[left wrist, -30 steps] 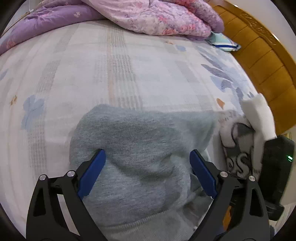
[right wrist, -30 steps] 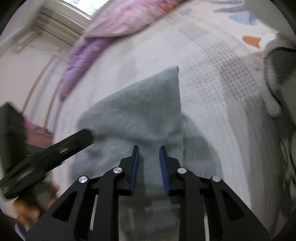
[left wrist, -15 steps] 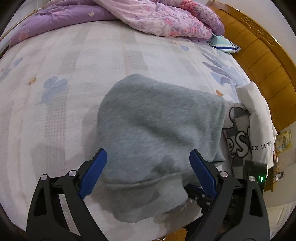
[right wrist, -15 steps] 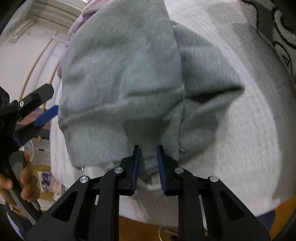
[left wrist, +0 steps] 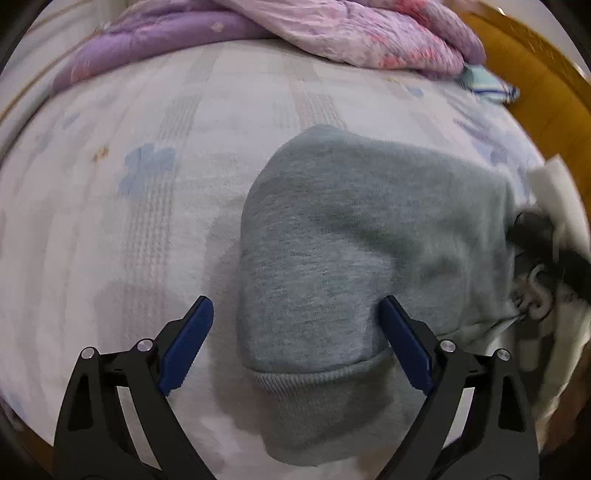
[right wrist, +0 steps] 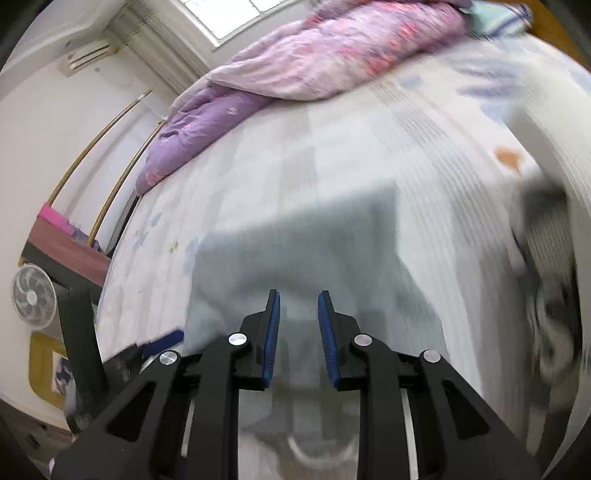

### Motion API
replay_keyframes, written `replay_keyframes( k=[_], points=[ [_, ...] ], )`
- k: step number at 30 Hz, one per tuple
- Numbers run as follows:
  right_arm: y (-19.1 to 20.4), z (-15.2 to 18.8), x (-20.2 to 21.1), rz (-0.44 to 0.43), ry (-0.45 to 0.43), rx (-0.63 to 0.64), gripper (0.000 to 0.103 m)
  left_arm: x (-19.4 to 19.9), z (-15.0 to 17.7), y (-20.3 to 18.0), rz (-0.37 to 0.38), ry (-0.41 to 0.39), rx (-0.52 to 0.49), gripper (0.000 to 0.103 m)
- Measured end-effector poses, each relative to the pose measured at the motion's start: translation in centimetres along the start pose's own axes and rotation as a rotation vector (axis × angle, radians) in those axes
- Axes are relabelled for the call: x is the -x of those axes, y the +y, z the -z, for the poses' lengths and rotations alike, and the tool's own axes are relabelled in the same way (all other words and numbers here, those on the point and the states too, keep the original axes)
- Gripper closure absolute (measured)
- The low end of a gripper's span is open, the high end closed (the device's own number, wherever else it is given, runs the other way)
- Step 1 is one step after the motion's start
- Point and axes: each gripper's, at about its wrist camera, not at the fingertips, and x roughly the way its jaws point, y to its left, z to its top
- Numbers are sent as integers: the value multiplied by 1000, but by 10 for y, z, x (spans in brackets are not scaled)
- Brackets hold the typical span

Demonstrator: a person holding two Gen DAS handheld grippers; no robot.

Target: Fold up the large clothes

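Your left tongs hang with jaws spread wide, holding nothing; the grey sweatshirt lies folded on the bed just ahead, its ribbed hem between the blue pads. Half a second ago your right tongs were pinched on that hem; now they are parted a little with no cloth visibly clamped, though blur hides the detail. The garment has also slid back from the mattress edge. That suggests the fold is set down. To your right, touching the sweatshirt, sits the printed garment. Ahead, well apart, is the purple quilt.
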Motion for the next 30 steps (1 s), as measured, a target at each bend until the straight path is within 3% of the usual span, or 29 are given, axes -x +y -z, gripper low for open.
replay_keyframes(
  k=[2,4,8,12,17,22,26,30],
  points=[
    [6,-15,-16,51,-15,36,81,-11,0,3,2,36,9,12],
    [-2,-30,-49,102,43,26,83,-19,1,11,35,56,51,11],
    [-29,-23,-94,176,122,11,87,-30,1,15,75,52,62,9],
    [-48,-22,-111,161,131,-21,87,-35,-2,16,103,54,84,8],
    [-44,-14,-69,99,128,-59,84,-27,1,15,84,50,70,7],
    [-26,38,-18,69,146,-18,83,-22,5,20,105,46,104,7],
    [-40,71,-33,84,177,-55,85,-16,10,25,177,81,164,7],
    [-55,73,-42,45,147,-142,85,1,21,28,228,65,198,7]
  ],
)
